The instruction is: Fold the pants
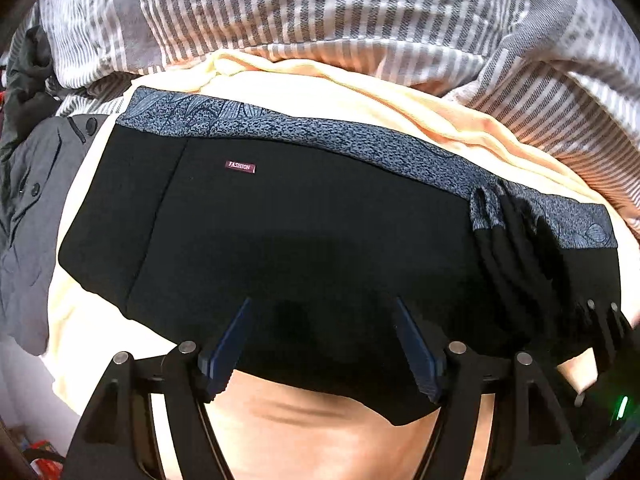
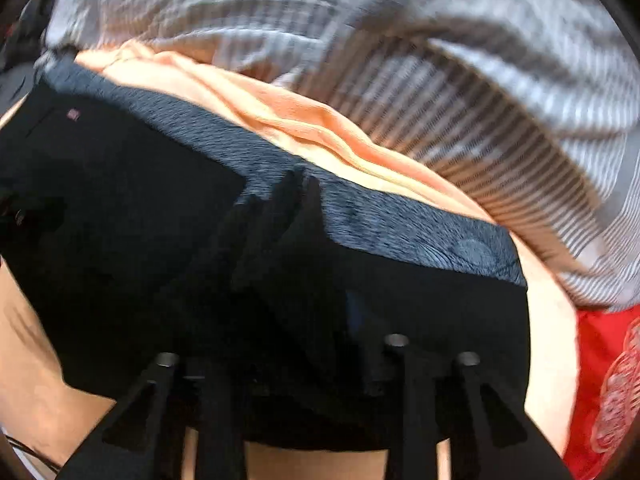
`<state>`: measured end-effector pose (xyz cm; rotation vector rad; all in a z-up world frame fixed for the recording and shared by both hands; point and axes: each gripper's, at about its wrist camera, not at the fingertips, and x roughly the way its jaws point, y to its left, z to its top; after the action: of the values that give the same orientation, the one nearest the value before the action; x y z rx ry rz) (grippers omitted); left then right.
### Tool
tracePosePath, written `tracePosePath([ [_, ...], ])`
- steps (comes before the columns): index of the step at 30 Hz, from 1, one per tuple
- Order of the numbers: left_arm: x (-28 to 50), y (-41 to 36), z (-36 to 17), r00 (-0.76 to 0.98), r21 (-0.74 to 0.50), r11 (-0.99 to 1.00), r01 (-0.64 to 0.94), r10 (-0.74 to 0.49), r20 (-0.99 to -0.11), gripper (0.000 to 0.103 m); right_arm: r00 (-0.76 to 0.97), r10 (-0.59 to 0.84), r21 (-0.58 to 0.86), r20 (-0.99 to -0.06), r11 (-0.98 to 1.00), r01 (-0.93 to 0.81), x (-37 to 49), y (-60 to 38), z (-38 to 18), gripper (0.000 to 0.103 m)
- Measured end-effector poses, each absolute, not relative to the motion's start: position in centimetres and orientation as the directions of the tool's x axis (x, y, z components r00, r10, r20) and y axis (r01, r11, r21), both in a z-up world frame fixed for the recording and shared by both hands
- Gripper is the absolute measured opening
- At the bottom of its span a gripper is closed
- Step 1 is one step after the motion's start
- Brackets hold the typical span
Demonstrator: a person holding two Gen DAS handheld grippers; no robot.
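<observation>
Left gripper (image 1: 324, 344) fingers spread wide, blue pads over black pants (image 1: 304, 240), gripping nothing. Right gripper (image 2: 288, 344) low over same pants; finger spacing impossible to tell through blur. Pants lay folded flat on peach sheet (image 1: 320, 96), patterned grey waistband (image 1: 360, 140) along far edge. Striped blanket (image 1: 320, 8) bunched beyond.
</observation>
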<state>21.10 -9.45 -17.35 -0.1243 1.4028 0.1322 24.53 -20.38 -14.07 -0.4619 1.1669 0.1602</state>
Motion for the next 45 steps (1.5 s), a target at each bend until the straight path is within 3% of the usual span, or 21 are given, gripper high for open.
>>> tracePosePath([
  [3, 22.3, -8.6, -17.9, 0.163, -0.016, 0.986, -0.165, 0.012, -0.987, 0.073, 0.395, -0.046, -0.218, -0.918, 0.889, -0.403, 21.9, -22.2, -11.9, 0.056],
  [7, 22.9, -10.9, -15.8, 0.187, -0.031, 0.992, -0.121, -0.008, -0.982, 0.073, 0.339, 0.12, -0.017, -0.933, 0.927, -0.375, 20.6, -26.6, -8.9, 0.057],
  [13, 23.8, -16.5, -13.4, 0.226, -0.083, 0.997, -0.005, -0.079, -0.971, 0.073, 0.369, 0.182, 0.151, -0.911, 0.982, -0.114, 22.6, -36.8, -6.1, 0.056],
  [17, 24.7, -21.1, -12.9, 0.239, -0.112, 0.991, 0.073, -0.127, -0.963, 0.073, 0.317, 0.202, 0.234, -0.927, 0.97, 0.065, 25.5, -42.3, -7.8, 0.026],
  [21, 25.6, -25.4, -15.0, 0.215, -0.124, 0.984, 0.125, -0.149, -0.965, 0.073, 0.286, 0.268, 0.32, -0.92, 0.935, 0.152, 28.1, -45.2, -10.6, 0.023],
  [25, 24.1, -26.6, -20.5, 0.092, -0.089, 0.987, 0.136, -0.102, -0.991, 0.073, 0.182, 0.368, 0.399, -0.912, 0.899, 0.181, 26.6, -45.1, -13.8, 0.023],
  [27, 23.1, -24.8, -21.3, 0.126, -0.144, 0.988, 0.057, -0.15, -0.981, 0.089, 0.197, 0.397, 0.428, -0.896, 0.891, 0.149, 26.1, -45.0, -13.0, 0.023],
  [31, 23.6, -22.8, -22.6, 0.069, -0.208, 0.976, -0.061, -0.204, -0.977, 0.094, 0.278, 0.381, 0.431, -0.882, 0.89, 0.148, 28.6, -46.5, -11.6, 0.023],
  [36, 23.5, -24.6, -21.7, 0.123, -0.11, 0.994, 0.028, -0.112, -0.986, 0.094, 0.226, 0.357, 0.394, -0.907, 0.908, 0.146, 34.3, -46.6, -14.4, 0.023],
  [40, 23.8, -24.1, -22.2, 0.107, -0.123, 0.992, -0.026, -0.12, -0.987, 0.099, 0.193, 0.245, 0.268, -0.95, 0.958, 0.102, 36.4, -44.8, -16.6, 0.013],
  [45, 24.7, -24.0, -20.0, 0.125, -0.063, 0.998, -0.021, -0.06, -0.99, 0.098, 0.215, 0.231, 0.264, -0.949, 0.954, 0.141, 35.9, -44.5, -14.7, 0.017],
])
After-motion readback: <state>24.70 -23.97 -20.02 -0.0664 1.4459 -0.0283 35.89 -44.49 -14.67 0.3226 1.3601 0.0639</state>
